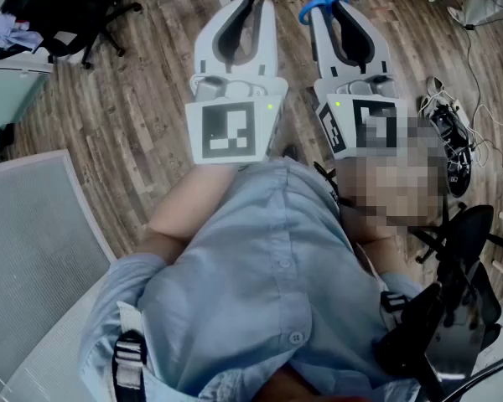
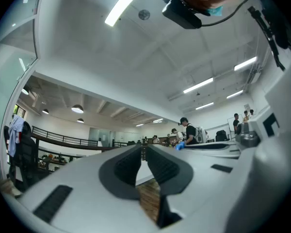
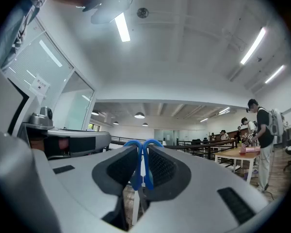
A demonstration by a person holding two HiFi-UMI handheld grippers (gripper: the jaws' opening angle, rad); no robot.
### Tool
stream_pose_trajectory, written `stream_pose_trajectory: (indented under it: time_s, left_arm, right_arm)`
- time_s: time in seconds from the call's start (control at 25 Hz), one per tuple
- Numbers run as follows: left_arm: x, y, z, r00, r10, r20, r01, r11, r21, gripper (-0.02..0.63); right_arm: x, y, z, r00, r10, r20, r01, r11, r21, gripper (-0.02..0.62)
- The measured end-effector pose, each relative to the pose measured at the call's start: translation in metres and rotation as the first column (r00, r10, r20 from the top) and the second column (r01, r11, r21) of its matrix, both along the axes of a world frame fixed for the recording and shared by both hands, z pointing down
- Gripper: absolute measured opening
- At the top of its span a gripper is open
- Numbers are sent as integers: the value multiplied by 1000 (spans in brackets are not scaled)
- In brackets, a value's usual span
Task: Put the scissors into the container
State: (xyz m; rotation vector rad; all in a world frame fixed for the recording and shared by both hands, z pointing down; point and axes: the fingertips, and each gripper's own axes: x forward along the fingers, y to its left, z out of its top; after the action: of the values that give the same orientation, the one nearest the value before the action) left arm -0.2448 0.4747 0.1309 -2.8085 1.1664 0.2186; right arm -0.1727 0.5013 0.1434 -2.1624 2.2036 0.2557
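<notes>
Seen from the head, a person in a blue shirt [image 1: 260,258] holds two white grippers side by side, pointing far out over a wooden floor [image 1: 126,107]. The left gripper [image 1: 257,2] has its jaws clenched together at the tips, with nothing between them; its own view shows the dark pads [image 2: 123,171] meeting at the far end.

The right gripper [image 1: 335,7] is grasping the scissors [image 1: 310,11]. The blue handle loops stick out past the jaw tips, curving to the left. In the right gripper view the two blue loops [image 3: 138,169] stand upright, pinched between the pads.

A black office chair [image 1: 59,15] sits far left on the floor. A pair of shoes [image 1: 448,132] lies to the right, among thin cables. In the right gripper view, a person [image 3: 262,130] stands at a table [image 3: 235,154] on the right.
</notes>
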Motion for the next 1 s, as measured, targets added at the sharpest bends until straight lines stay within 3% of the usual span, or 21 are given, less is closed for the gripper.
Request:
stream_pose_trajectory:
  time_s: [0.68,1.0]
  left_arm:
    - [46,10,8,999,-43,-9,43,999,2,44]
    - [56,-26,20,996,-79,29,80,996,-29,44]
  right_arm:
    - [51,14,7,998,-49,39,49,999,17,77]
    - [61,-22,14,993,-97,65,98,995,-4,77]
